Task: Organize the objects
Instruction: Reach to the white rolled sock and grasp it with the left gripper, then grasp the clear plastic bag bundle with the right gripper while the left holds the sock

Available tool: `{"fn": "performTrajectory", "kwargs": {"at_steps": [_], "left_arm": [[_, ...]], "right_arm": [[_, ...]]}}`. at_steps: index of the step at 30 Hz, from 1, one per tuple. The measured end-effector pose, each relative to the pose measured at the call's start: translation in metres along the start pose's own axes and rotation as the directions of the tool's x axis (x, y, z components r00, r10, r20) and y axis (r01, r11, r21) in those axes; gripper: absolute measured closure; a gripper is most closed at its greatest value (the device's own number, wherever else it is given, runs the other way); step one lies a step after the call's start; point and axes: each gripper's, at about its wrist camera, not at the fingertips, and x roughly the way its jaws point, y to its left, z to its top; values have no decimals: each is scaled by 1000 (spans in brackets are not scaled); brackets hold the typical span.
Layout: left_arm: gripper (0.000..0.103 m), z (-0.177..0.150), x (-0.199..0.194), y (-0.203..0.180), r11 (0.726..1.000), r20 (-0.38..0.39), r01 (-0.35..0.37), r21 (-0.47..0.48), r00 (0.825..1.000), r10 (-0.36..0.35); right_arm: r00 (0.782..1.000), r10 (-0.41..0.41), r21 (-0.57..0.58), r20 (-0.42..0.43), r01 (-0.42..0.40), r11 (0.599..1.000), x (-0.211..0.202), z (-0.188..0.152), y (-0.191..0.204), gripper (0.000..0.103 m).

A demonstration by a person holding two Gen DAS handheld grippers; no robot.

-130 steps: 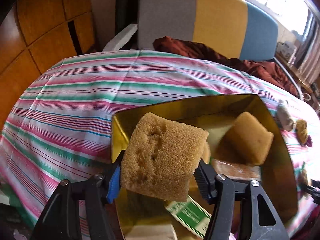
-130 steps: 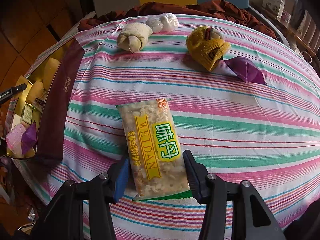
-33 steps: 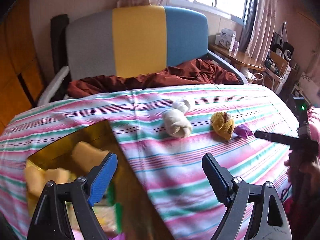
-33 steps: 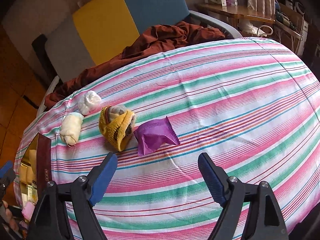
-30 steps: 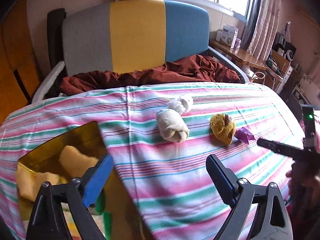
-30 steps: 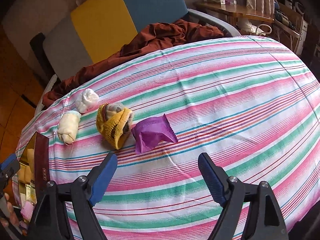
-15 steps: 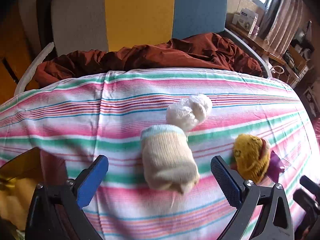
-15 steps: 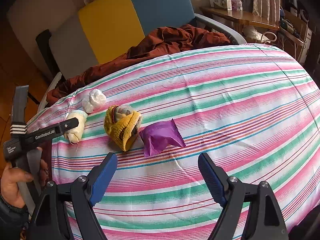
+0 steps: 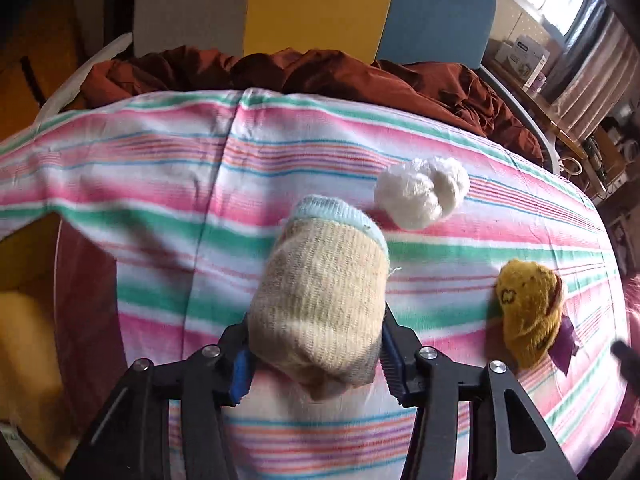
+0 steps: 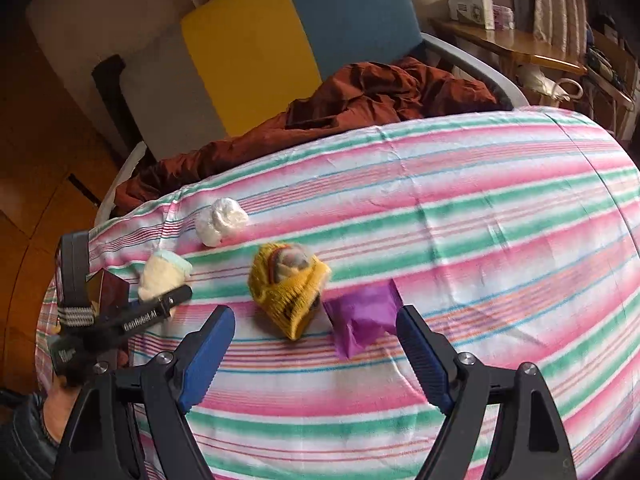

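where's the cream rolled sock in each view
Left wrist view: the cream rolled sock fills the lower centre, between the closing jaws of the left gripper, pads at both its sides.
Right wrist view: it is small at the left, with the left gripper reaching onto it.
Shared landmark: the white fluffy ball, just beyond the sock in both.

Each hand-held gripper is a matte black plastic frame of angular, triangular-cut arms joined by round silver screw heads, ending in two fingers faced with ribbed blue rubber pads [image 10: 208, 350]. Seen from the right wrist camera, the left gripper [image 10: 176, 294] carries white lettering along one black finger and a grey-and-white striped band around its upright handle. A dark sleeve cuff [image 10: 20, 436] covers the wrist beneath that handle.
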Motion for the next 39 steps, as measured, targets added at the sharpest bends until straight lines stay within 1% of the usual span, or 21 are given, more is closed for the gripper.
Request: {"fn": "performTrajectory", "kwargs": {"at_steps": [4,7,12,16,17,18,19,20,23,26,29,30,33,34,36,39], "left_arm": [[50,-20,-10,-1,1000,3,1,-4,1000,-1],[50,-29,-14,-1,1000,1,8,-8,1000,-8],[50,-34,-16,3,1000,7,18,-6,1000,-18],[49,-34,-17,4,1000,8,23,-14,1000,-22],[47,-34,-16,4,1000,8,25,-15,1000,-25],[45,-34,-16,4,999,8,28,-16,1000,-28],[44,-34,-16,5,999,7,30,-16,1000,-30],[43,-34,-16,5,999,6,32,-17,999,-32],[43,-34,-17,6,999,8,36,-18,999,-36],[43,-35,-18,7,999,13,37,-19,999,-36],[45,-36,-19,8,999,19,30,-16,999,-30],[47,-36,-20,8,1000,20,27,-14,999,-27],[51,-36,-21,7,1000,25,22,-11,999,-21],[51,-36,-22,7,1000,25,17,-5,1000,-17],[52,-38,-25,4,1000,24,4,10,1000,-4],[52,-46,-30,1,999,19,-9,34,1000,8]], "right_arm": [[999,38,-95,-19,-40,995,26,37,36,18],[995,68,-172,-78,-81,982,56,59,68,18],[988,16,-268,-153,-57,962,110,78,108,18],[979,-50,-315,-198,-15,949,147,84,125,17],[977,-67,-325,-203,-3,946,155,84,127,18],[976,-79,-334,-203,7,942,160,84,128,20],[974,-79,-339,-214,1,941,165,84,129,28],[969,-81,-342,-235,-5,940,170,82,129,43],[973,-85,-363,-214,2,932,160,74,130,46],[981,-84,-384,-175,10,923,135,59,125,46],[989,-92,-400,-116,38,916,98,44,114,46],[991,-91,-396,-96,46,917,86,44,110,46],[995,-89,-368,-44,67,927,46,29,91,46],[996,-83,-351,-40,64,934,36,27,84,46],[996,-70,-319,-55,48,947,18,10,68,46],[989,-110,-295,-98,77,952,9,-21,45,46]]}}
